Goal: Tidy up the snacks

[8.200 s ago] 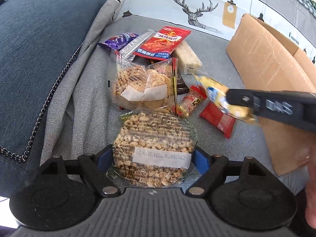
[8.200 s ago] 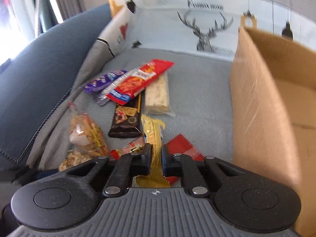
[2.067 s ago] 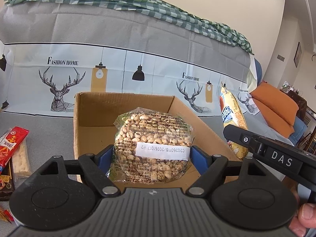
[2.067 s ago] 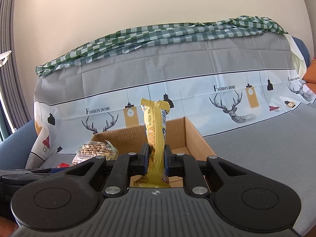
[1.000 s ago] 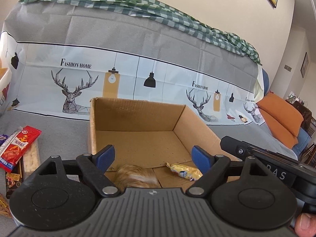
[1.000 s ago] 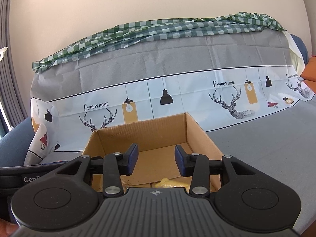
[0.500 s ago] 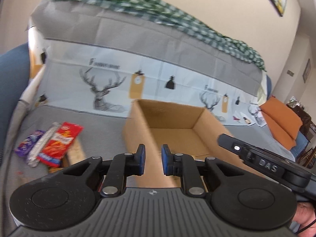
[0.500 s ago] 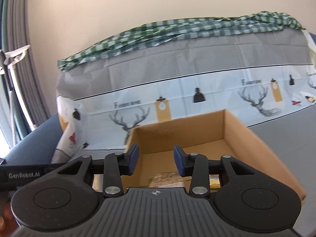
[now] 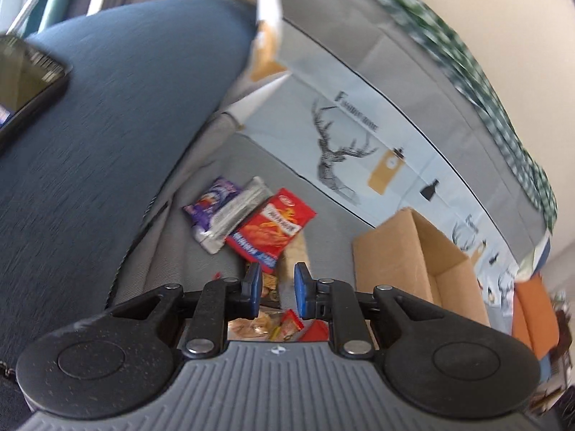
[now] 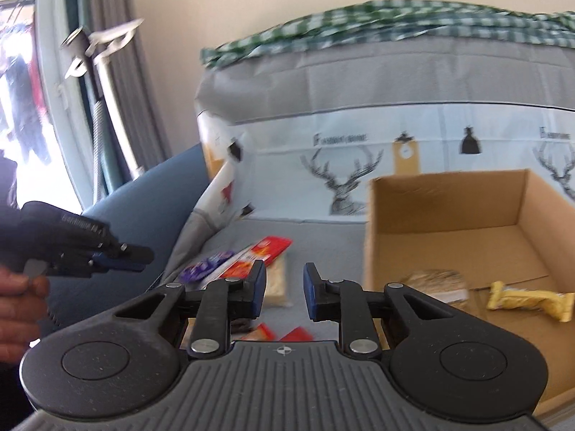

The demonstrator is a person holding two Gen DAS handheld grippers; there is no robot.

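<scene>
Left hand-held gripper (image 9: 276, 289): its blue pads stand a narrow gap apart with nothing between them. They closed from wide open a second ago and have just eased slightly apart. Then it faced the open cardboard box (image 9: 413, 251); now it points down at the snacks left on the grey sofa seat (image 9: 179, 262), with the box off to its right.

Right hand-held gripper (image 10: 284, 289): jaws narrowly apart and empty, and they have just been closing. It held the yellow bar two seconds ago. Its view has swung left, so the box (image 10: 449, 244) now lies ahead and to its right.

Snack positions:
- Yellow bar (image 10: 528, 300): lies flat on the box floor, ahead-right of the right hand-held gripper.
- Clear bag of puffed grains (image 10: 436, 282): lies in the box, just left of the yellow bar.
- Red packet (image 9: 273, 228): ahead of the left hand-held gripper, overlapping a silver packet (image 9: 233, 215); a purple packet (image 9: 210, 201) lies at the silver packet's far-left side.
- Pale bar (image 10: 276, 280): just ahead of the right hand-held gripper's left finger, beside the red packet.
- Several small wrappers (image 9: 284, 325), red and clear, lie close below the left hand-held gripper's fingers.
</scene>
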